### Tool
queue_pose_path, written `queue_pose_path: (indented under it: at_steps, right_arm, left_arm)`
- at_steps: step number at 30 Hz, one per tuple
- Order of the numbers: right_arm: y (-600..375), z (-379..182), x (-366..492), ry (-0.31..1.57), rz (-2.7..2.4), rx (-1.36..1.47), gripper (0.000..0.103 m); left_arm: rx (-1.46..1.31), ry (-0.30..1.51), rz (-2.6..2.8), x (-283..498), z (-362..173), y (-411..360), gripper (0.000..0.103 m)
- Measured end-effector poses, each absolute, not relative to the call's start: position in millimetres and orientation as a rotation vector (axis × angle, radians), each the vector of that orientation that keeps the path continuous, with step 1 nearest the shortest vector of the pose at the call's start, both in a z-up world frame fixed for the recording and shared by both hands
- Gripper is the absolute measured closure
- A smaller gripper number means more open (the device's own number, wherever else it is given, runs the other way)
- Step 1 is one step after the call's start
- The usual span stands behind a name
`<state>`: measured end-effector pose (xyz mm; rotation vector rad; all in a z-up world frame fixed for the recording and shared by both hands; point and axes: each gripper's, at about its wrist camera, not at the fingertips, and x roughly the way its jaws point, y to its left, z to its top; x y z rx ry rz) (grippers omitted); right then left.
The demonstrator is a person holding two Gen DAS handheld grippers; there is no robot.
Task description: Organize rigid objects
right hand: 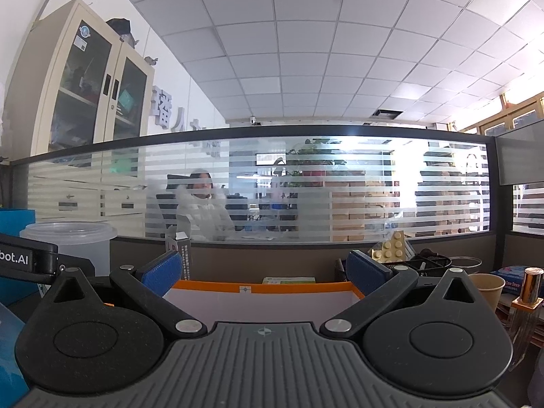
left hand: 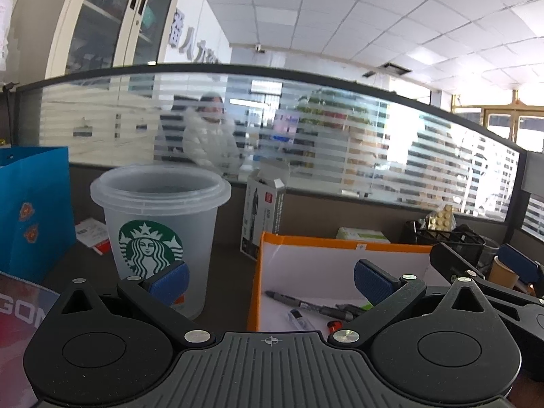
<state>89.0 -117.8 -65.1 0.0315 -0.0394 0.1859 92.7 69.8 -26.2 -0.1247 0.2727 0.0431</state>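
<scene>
An orange-rimmed white box (left hand: 326, 258) stands ahead of my left gripper (left hand: 270, 280), which is open and empty. Inside the box lie a dark pen (left hand: 306, 304), a small clear tube (left hand: 301, 319) and a small orange item (left hand: 335, 324). A frosted Starbucks cup (left hand: 158, 231) stands upright just left of the box, close to my left fingertip. My right gripper (right hand: 261, 272) is open and empty, facing the same box (right hand: 261, 297) from its near side; it also shows at the right of the left wrist view (left hand: 489, 268).
A blue paper bag (left hand: 32, 217) stands at far left. An open pen carton (left hand: 263, 217) stands behind the box. A black mesh organiser (left hand: 445, 238) with yellow bricks, a paper cup (right hand: 486, 289) and a copper-capped bottle (right hand: 530, 289) crowd the right. A glass partition closes the back.
</scene>
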Motion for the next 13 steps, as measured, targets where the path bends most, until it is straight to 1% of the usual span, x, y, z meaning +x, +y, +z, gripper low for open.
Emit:
queue_pose_path:
  at_steps: [6,9,13]
  right_arm:
    - [-117.9,-65.1,89.1,-0.038,0.186,0.031,0.000]
    - [-117.9,-65.0,88.9,-0.039,0.186,0.030,0.000]
    - [-117.6,-64.6,89.1,-0.040,0.185,0.032,0.000]
  left_arm:
    - [-0.122,0.209,0.046,86.0,-25.1,69.4,0.000]
    - [-0.117,0.137,0.073,78.8,-29.2,68.0,0.000]
    - [-0.084,0.135,0.056,79.4,-27.8,64.7,0.000]
